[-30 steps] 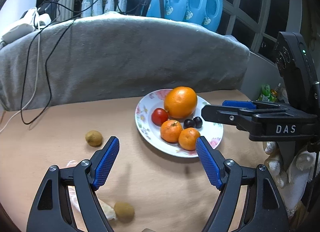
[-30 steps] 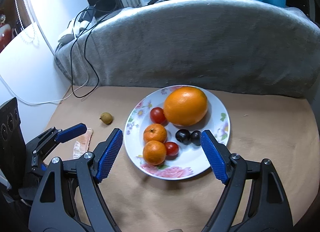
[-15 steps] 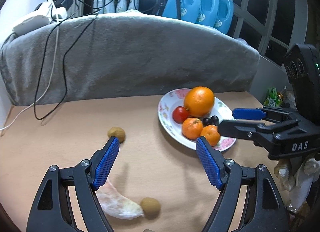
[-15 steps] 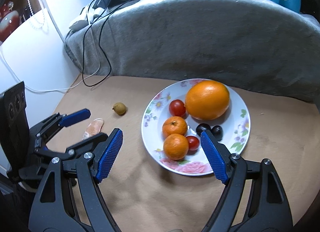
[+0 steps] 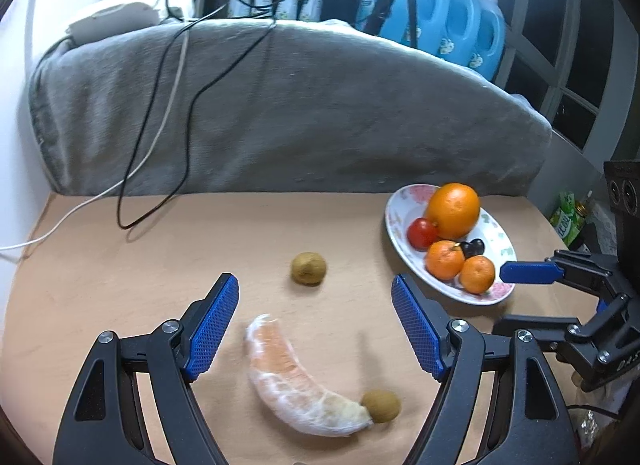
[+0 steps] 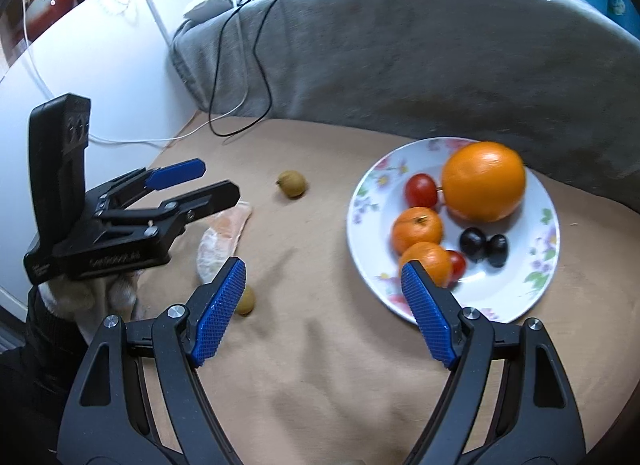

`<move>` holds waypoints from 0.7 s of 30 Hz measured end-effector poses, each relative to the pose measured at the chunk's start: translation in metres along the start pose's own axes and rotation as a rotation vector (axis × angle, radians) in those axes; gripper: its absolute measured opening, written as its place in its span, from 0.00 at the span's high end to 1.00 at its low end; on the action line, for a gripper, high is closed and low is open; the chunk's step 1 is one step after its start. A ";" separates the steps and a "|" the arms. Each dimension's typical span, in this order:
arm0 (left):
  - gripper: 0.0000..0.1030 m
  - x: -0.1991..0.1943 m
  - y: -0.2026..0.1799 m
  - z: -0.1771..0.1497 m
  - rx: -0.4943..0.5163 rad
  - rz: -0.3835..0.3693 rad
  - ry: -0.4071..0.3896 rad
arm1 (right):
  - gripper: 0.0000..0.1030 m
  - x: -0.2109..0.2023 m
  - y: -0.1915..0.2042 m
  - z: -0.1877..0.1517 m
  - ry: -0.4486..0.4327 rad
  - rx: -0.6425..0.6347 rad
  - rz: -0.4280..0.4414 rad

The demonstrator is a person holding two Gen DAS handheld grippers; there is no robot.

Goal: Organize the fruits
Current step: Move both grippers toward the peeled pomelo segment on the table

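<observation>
A peeled pomelo segment lies on the tan table between and just below the blue pads of my left gripper, which is open and empty. One small brown fruit sits beyond it and another touches the segment's near end. A floral plate holds a big orange, two mandarins, cherry tomatoes and dark grapes. My right gripper hangs open over bare table left of the plate. In the right wrist view the left gripper hovers above the segment.
A grey blanket-covered ridge closes off the table's far side, with black and white cables trailing onto the table. Blue detergent bottles stand behind. A white wall borders the left edge.
Both grippers have swung left across the table. The plate slid toward the right of each view, and the pomelo segment and brown fruits came in under the left gripper. Jaws stayed open.
</observation>
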State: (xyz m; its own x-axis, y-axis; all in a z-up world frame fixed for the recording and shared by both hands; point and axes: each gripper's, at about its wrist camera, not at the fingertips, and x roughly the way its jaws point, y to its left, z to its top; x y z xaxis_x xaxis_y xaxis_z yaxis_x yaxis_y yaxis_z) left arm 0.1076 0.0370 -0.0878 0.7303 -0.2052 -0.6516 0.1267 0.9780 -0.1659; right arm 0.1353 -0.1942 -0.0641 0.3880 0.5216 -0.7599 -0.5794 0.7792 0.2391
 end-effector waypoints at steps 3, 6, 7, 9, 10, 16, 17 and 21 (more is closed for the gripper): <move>0.23 -0.001 0.011 -0.004 -0.020 0.011 0.009 | 0.20 0.003 0.005 0.000 0.010 -0.014 0.014; 0.23 0.001 0.022 -0.008 -0.049 0.019 0.026 | 0.20 0.006 0.012 -0.001 0.019 -0.032 0.028; 0.23 0.002 0.026 -0.009 -0.061 0.020 0.031 | 0.20 0.008 0.014 -0.001 0.022 -0.037 0.033; 0.23 0.003 0.033 -0.011 -0.082 0.021 0.040 | 0.20 0.011 0.018 -0.001 0.032 -0.047 0.044; 0.23 0.004 0.035 -0.012 -0.087 0.022 0.044 | 0.20 0.013 0.020 -0.002 0.037 -0.053 0.049; 0.24 0.006 0.045 -0.019 -0.108 0.016 0.069 | 0.20 0.024 0.037 -0.004 0.072 -0.101 0.073; 0.24 0.006 0.046 -0.020 -0.112 0.013 0.074 | 0.20 0.025 0.040 -0.005 0.077 -0.109 0.077; 0.24 0.009 0.049 -0.023 -0.123 -0.011 0.098 | 0.20 0.032 0.053 -0.005 0.096 -0.147 0.097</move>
State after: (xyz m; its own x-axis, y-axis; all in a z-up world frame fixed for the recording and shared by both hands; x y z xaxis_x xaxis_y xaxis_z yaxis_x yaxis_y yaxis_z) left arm 0.1048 0.0825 -0.1186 0.6595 -0.2247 -0.7174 0.0466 0.9647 -0.2594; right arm 0.1134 -0.1378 -0.0791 0.2590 0.5512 -0.7932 -0.7117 0.6641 0.2290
